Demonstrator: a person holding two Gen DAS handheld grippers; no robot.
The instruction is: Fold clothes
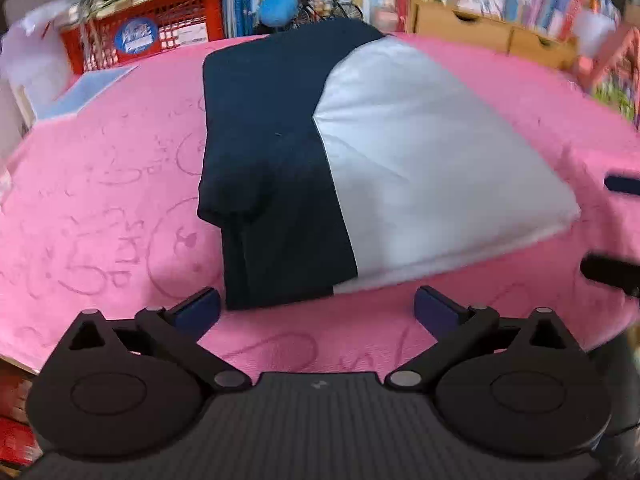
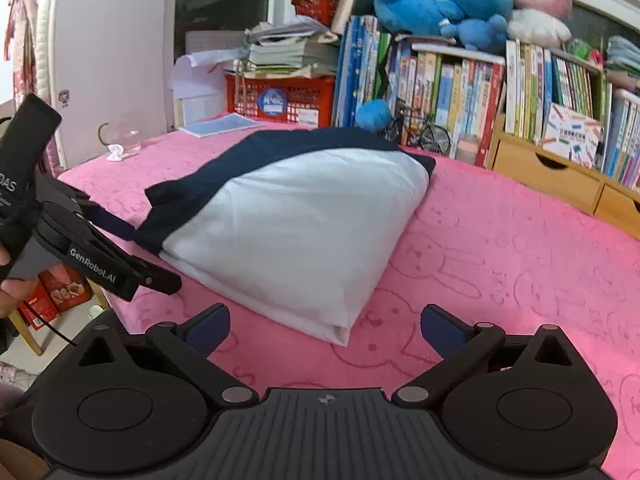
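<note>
A folded garment, navy on one side and white on the other, lies flat on the pink tablecloth. My left gripper hovers just short of its near edge, jaws wide open, nothing between them. In the right wrist view the same garment shows its white part and navy part. My right gripper is open and empty, close to the garment's near white corner. The left gripper's body appears at that view's left, beside the navy edge.
A red crate with stacked papers, a bookshelf, wooden drawers and a small model bicycle line the table's far side. A glass and a blue sheet sit at the far left. Plush toys top the shelf.
</note>
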